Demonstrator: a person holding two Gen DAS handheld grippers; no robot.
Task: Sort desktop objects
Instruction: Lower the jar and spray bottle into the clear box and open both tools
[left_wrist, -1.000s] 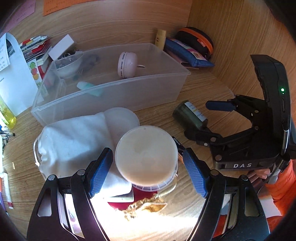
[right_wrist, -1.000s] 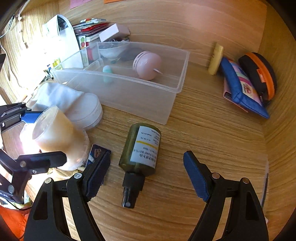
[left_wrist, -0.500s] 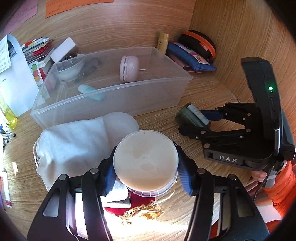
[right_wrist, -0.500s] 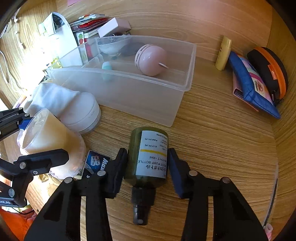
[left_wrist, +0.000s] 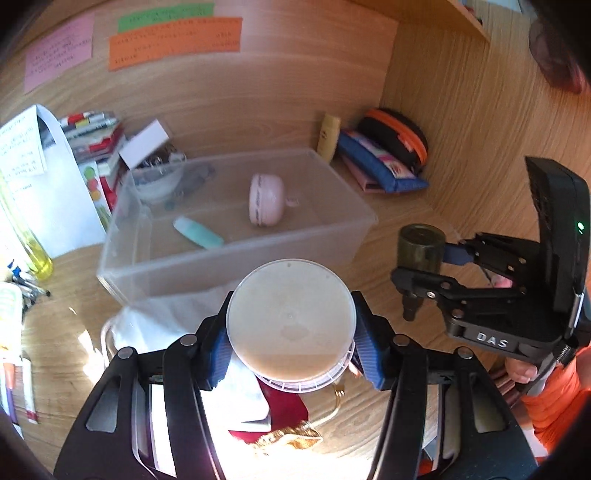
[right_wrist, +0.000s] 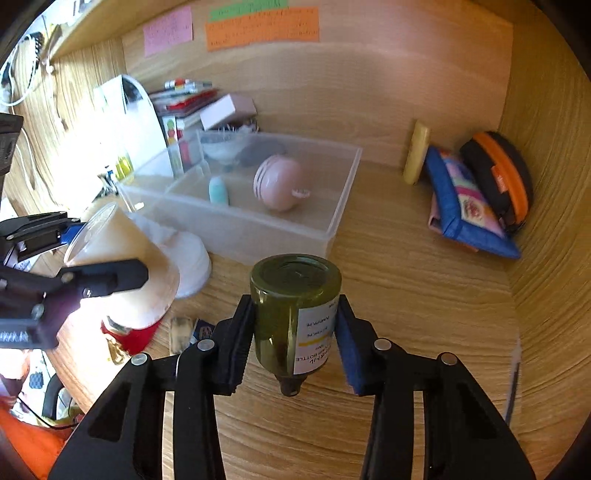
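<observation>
- Clear plastic bin (left_wrist: 236, 254) sits mid-desk, open top, holds a pink round gadget (left_wrist: 266, 199) and a teal tube (left_wrist: 198, 232); likely the drop spot, with plenty of bare floor left inside.
- Left gripper (left_wrist: 291, 343) clamped on a cream tub (left_wrist: 291, 318), blue pads squeezing both sides just above the lid rim; tub is upside down and looks clear of the desk, over a white cloth (left_wrist: 177, 325).
- Right gripper (right_wrist: 295, 334) clamped on a green pump bottle (right_wrist: 295, 314), base pointing away, nozzle hanging toward the camera; side grip on the body keeps the label half visible.
- Bottle looks lifted off the wooden desk (right_wrist: 406, 295), near the bin's front corner.
- Both loads are just short of the bin's near wall; judgement: each must clear that rim before dropping.
- Open desk lies right of the bin; pouches (right_wrist: 476, 199) are well apart by the side panel.
- Left side crowded: papers, books, so less room there.
</observation>
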